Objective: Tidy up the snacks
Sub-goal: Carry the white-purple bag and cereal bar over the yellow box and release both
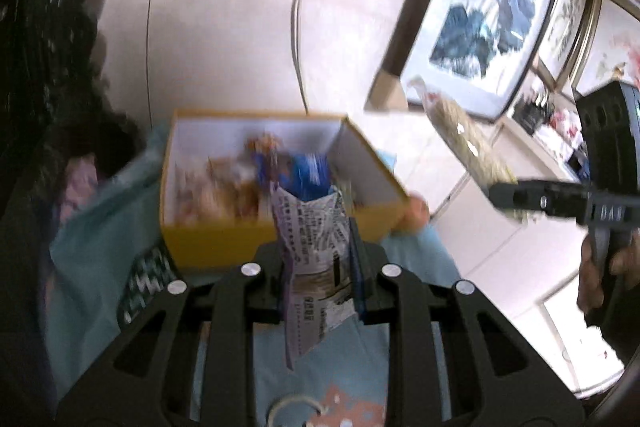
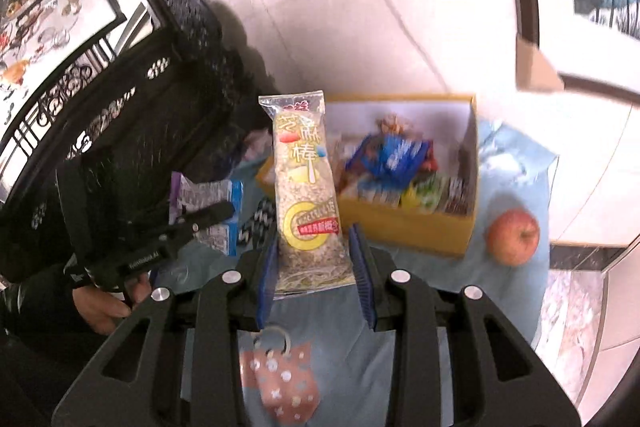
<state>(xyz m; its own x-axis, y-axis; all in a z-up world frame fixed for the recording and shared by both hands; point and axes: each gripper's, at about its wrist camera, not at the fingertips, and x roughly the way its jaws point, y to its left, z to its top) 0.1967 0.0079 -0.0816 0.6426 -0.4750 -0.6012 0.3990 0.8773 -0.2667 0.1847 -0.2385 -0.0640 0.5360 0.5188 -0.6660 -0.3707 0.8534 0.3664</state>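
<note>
Snacks fill the yellow box on the blue cloth, with an apple just beside its right end. Nearer the cameras, the right gripper clasps a clear sesame-stick packet upright, and the left gripper is clenched on a white printed packet.

left wrist: down-forward | right wrist: same | shared: yellow box

Sesame stick pack upright; grey sachet upright; yellow box w/ snacks.
</note>
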